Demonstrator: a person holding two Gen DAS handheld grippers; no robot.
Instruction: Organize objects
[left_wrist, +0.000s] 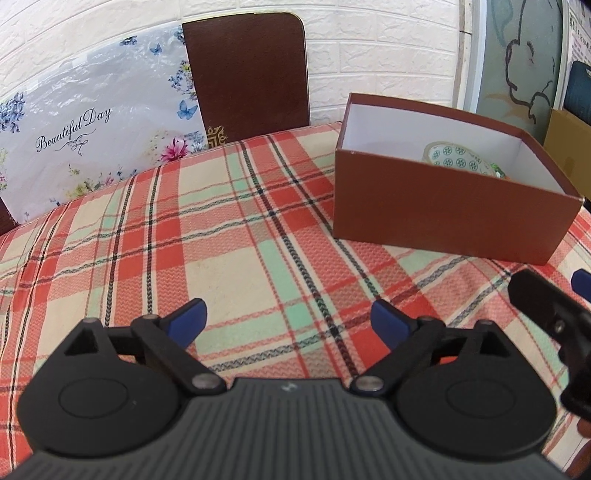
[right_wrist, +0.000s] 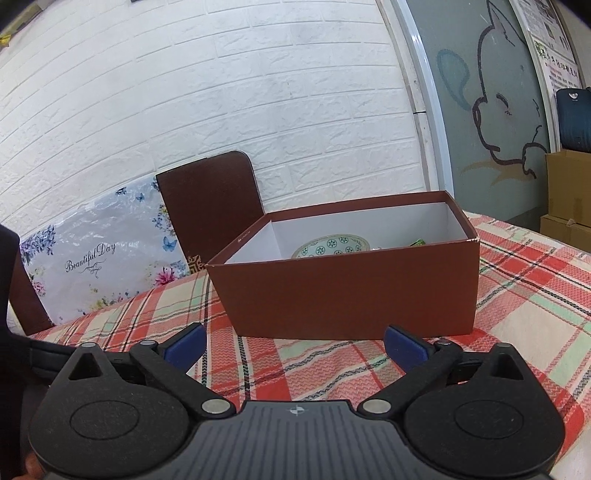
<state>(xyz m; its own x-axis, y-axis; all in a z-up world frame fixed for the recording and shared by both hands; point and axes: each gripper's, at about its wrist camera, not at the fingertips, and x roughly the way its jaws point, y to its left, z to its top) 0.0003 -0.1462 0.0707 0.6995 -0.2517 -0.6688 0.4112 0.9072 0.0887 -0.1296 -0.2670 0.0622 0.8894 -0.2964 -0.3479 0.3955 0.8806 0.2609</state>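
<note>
A brown cardboard box (left_wrist: 443, 210) with a white inside stands on the plaid tablecloth, at the right of the left wrist view and in the middle of the right wrist view (right_wrist: 351, 291). Inside it lies a bowl with a green flower pattern (left_wrist: 458, 157) (right_wrist: 332, 245), with a scrap of green packaging (right_wrist: 417, 242) beside it. My left gripper (left_wrist: 288, 321) hangs open over bare cloth, left of the box and nearer to me. Just short of the box's near wall, my right gripper (right_wrist: 293, 341) is open too, with nothing between its blue pads. One of its fingers (left_wrist: 532, 295) shows at the left view's right edge.
A dark brown chair back (left_wrist: 247, 74) (right_wrist: 210, 203) stands behind the table's far edge. A floral plastic bag printed "Beautiful Day" (left_wrist: 92, 136) (right_wrist: 103, 254) leans against the white brick wall. Cardboard cartons (right_wrist: 569, 195) are stacked at the far right.
</note>
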